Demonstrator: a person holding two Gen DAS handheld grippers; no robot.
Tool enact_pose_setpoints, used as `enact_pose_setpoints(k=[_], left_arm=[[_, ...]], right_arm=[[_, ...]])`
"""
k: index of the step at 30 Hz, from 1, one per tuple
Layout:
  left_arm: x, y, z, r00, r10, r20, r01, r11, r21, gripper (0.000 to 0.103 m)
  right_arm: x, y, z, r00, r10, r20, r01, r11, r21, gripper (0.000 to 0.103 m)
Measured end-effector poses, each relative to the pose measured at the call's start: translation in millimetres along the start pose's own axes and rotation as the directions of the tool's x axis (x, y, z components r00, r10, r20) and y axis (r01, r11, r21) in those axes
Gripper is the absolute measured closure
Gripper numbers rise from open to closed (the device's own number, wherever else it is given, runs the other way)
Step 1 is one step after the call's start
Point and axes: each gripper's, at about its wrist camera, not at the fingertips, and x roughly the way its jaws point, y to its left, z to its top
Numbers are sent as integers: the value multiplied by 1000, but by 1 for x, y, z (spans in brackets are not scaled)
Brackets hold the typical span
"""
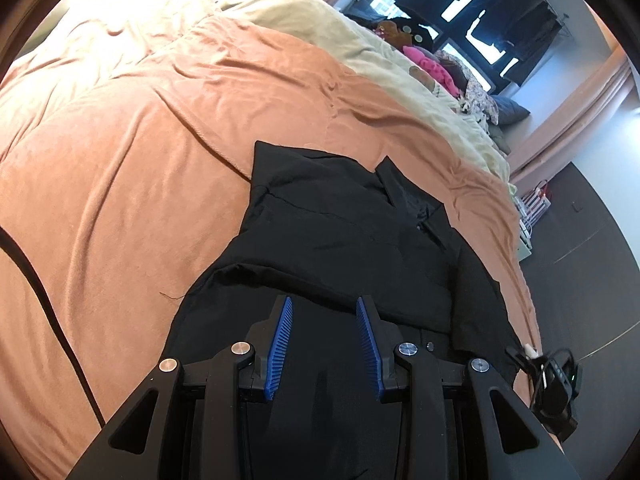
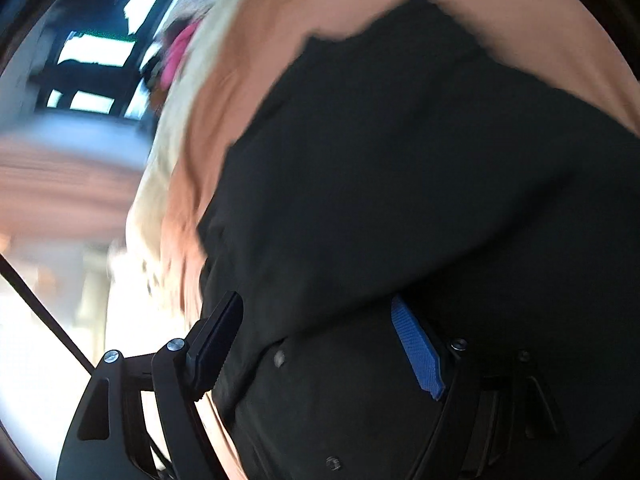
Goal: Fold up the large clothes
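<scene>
Sunlit from a far window (image 1: 452, 4), the bed (image 1: 120, 184) under its orange blanket carries the black garment (image 1: 340, 240), which lies near the bed's edge partly folded, with one panel already turned over the body and a collar showing on top (a small black device (image 1: 554, 384) sits at the blanket's edge beside it). By my judgement the fold is mid-way: sides look gathered in, yet the lower length nearest both cameras remains to be brought up. Left gripper (image 1: 324, 344) hovers spread and empty over the hem, and right gripper (image 2: 320, 344), blurred, stands wide with cloth between its fingers, unclamped.
</scene>
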Motion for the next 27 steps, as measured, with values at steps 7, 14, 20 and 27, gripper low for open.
enact_pose_setpoints(k=[7,14,20,27], left_arm=[[3,-4,-1,1000,9,-4,-9,1000,12,68],[-2,1,0,1000,15,12,-15,1000,-3,67],[-17,16,5,999,4,48,-1,998,-58,68],[-25,34,12,998,-15,56,22,993,-115,68]], right_arm=[[-17,-15,27,985,-58,161,46,996,78,77],[-14,49,11,967,-1,255,31,993,-112,95],[1,114,-19,962,122,244,-18,922,-388,95],[34,153,-53,971,211,111,-113,818,-564,95]])
